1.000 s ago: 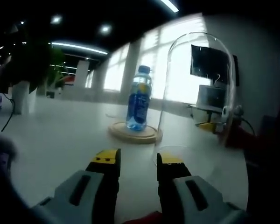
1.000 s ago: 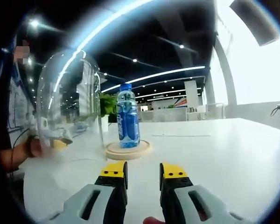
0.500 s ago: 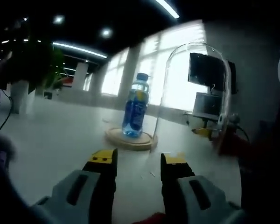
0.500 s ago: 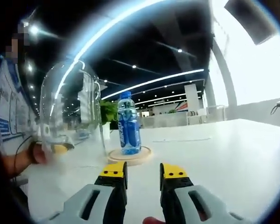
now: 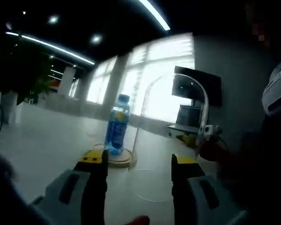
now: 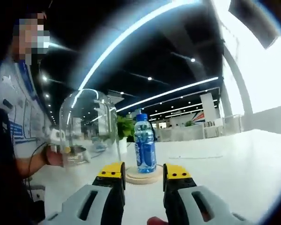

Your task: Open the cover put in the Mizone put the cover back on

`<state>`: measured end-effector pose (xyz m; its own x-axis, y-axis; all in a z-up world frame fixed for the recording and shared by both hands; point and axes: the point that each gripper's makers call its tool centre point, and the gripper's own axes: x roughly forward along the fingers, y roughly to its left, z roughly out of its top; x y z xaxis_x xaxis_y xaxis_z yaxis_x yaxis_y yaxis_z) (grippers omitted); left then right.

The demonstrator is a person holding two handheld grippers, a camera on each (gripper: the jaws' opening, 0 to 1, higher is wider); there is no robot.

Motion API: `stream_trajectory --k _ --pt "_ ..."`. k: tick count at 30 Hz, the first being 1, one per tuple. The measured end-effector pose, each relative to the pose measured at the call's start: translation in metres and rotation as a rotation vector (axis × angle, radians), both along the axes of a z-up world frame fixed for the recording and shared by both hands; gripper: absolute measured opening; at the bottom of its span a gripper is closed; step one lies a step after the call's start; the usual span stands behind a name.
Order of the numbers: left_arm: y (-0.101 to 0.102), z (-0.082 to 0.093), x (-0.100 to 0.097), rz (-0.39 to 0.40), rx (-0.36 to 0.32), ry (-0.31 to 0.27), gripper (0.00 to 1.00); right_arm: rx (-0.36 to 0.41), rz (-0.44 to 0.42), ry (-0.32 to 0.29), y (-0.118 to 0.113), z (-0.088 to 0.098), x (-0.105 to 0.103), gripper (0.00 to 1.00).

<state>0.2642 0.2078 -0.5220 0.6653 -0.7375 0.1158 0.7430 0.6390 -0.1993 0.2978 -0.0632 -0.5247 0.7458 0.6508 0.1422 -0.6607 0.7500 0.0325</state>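
Observation:
A blue Mizone bottle (image 5: 117,124) (image 6: 145,143) with a blue cap stands upright on a round wooden base (image 5: 118,158) (image 6: 145,176) on the white table. The clear glass dome cover (image 5: 175,112) (image 6: 89,126) is off the base and close beside it, and a person's hand (image 5: 210,150) (image 6: 54,155) holds it near its lower edge. My left gripper (image 5: 138,161) is open and empty, short of the base. My right gripper (image 6: 144,172) is also open and empty, and the base shows between its yellow tips.
The white table (image 6: 234,159) stretches wide to the right in the right gripper view. A potted green plant (image 5: 16,75) stands far off at the left in the left gripper view. A person in a white shirt (image 6: 18,122) stands behind the dome.
Both views have tilted upward and drawn back a little. My left jaws stand wider apart than before. The hand still holds the dome beside the bottle.

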Motion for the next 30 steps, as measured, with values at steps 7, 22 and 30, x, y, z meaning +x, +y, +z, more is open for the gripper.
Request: stream_trajectory --k 7,22,30 --pt "-0.018 0.014 -0.012 -0.081 0.029 -0.012 0.53 -0.035 0.145 -0.014 0.021 0.014 -0.014 0.39" --pt "-0.024 0.033 -0.008 -0.165 -0.062 -0.032 0.53 -0.064 0.386 0.033 0.067 0.020 -0.031 0.56" --pt "-0.036 0.028 0.006 -0.188 -0.008 0.044 0.51 -0.088 0.440 0.065 0.087 0.024 -0.023 0.63"
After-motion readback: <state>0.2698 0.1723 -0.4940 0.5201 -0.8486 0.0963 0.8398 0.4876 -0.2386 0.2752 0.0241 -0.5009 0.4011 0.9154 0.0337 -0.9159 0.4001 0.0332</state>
